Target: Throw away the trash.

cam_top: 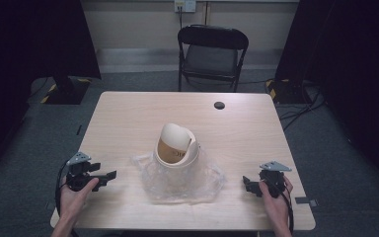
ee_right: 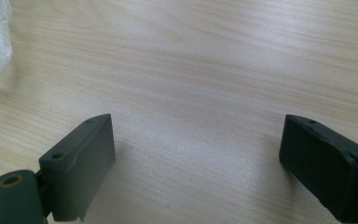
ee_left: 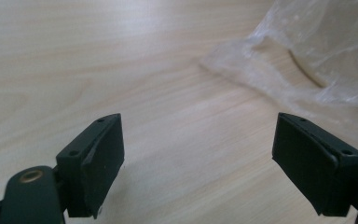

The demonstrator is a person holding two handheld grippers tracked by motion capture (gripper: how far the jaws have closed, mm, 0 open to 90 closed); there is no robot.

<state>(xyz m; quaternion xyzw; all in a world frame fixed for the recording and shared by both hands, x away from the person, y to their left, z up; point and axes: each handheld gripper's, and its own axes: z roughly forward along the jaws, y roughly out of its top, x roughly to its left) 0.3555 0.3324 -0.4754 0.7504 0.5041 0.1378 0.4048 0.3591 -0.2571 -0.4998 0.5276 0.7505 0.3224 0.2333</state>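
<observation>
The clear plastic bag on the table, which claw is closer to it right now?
Left, narrowly. The left claw sits just off the clear plastic bag's left edge; the right claw sits off its right edge with a slightly wider gap. Neither touches it.

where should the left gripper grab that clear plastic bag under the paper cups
Take the clear plastic bag at its loose crinkled left edge, coming in low from the left with the left gripper. That edge lies free on the table, clear of the paper cups.
</observation>
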